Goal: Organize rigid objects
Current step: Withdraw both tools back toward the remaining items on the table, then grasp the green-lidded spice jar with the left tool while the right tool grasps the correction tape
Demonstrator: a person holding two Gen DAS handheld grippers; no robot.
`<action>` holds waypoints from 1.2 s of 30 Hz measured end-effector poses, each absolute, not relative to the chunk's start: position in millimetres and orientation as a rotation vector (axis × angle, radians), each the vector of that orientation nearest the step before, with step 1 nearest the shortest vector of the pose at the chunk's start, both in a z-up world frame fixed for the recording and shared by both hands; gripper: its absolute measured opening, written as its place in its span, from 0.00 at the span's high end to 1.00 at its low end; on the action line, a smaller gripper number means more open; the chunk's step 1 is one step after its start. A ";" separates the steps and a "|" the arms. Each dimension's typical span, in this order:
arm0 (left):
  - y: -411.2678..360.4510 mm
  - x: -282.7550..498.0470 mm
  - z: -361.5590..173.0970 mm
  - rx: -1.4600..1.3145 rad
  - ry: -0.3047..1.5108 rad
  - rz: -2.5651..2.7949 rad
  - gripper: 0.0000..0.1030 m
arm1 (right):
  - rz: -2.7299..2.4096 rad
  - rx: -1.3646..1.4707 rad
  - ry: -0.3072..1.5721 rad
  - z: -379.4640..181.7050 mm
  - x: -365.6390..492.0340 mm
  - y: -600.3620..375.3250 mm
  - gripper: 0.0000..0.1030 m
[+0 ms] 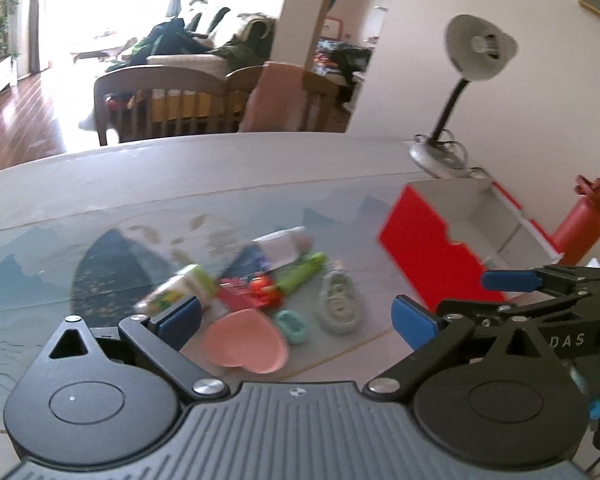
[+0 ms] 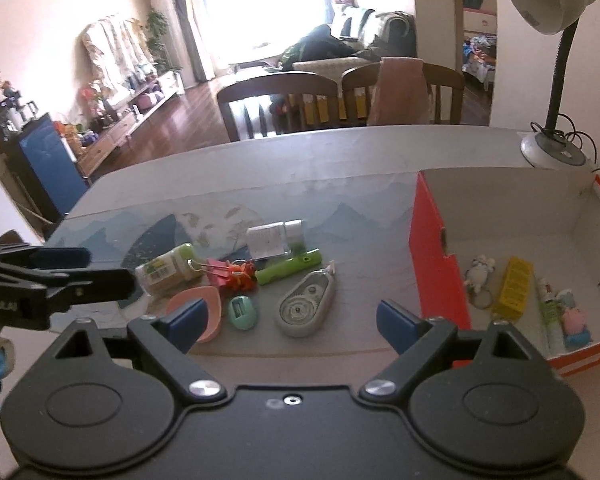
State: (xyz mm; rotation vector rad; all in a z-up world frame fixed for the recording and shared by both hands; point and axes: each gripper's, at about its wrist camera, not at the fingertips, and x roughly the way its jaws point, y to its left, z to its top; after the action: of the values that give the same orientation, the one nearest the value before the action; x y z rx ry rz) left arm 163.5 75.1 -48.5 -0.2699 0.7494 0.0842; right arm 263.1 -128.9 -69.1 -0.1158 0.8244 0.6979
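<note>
While both grippers hang over the near edge of the surface (image 2: 340, 152), their jaws stand wide apart with nothing between them: the left gripper (image 1: 296, 318) frames a pink heart-shaped dish (image 1: 246, 344), and the right gripper (image 2: 288, 322) frames a grey correction-tape dispenser (image 2: 306, 304). On the right wrist view the loose pile lies at 12 o'clock from the right gripper's jaws: a small mint-green oval piece (image 2: 242, 311) sits just beside the dish at its 3 o'clock, a pink binder clip (image 2: 220, 274) and an orange-red trinket (image 2: 244, 274) lie at 12 o'clock from it, a green-capped jar (image 2: 172, 270) lies on its side at 10 o'clock, and a green pen-like stick (image 2: 290, 266) lies tilted below a clear bottle with a white label (image 2: 276, 238). At 3 o'clock stands an open red box (image 2: 432, 256), holding a white keyring figure (image 2: 478, 274), a yellow block (image 2: 514, 286), a white tube (image 2: 550, 312) and a pink and blue eraser-like piece (image 2: 576, 322). A desk lamp (image 2: 550, 4) rises at 1 o'clock behind the box. On the left wrist view a red bottle (image 1: 580, 226) stands beyond the box.
</note>
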 end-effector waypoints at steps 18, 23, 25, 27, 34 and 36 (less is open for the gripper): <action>163.9 191.2 -121.6 -0.254 0.838 0.224 0.01 | 0.472 -0.131 0.933 -137.6 301.0 -63.6 0.12; 167.2 204.1 -138.9 -0.224 0.865 0.232 0.01 | 0.433 -0.151 0.983 -153.6 313.0 -55.5 0.12; 170.0 209.8 -144.5 -0.218 0.880 0.243 0.01 | 0.430 -0.145 1.007 -158.4 317.3 -53.2 0.13; 172.4 214.0 -150.0 -0.225 0.890 0.238 0.01 | 0.426 -0.149 1.012 -160.1 319.4 -51.0 0.13; 172.4 226.2 -164.4 -0.219 0.916 0.230 0.01 | 0.408 -0.164 1.021 -168.3 324.7 -42.9 0.16; 172.5 229.3 -168.3 -0.228 0.927 0.225 0.01 | 0.402 -0.171 1.022 -171.2 324.1 -42.5 0.18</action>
State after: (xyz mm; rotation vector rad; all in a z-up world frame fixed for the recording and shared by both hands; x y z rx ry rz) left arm 229.3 172.5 -168.3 -0.2278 0.9271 0.2248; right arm 324.1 -42.5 -171.2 -0.1710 1.0224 0.4019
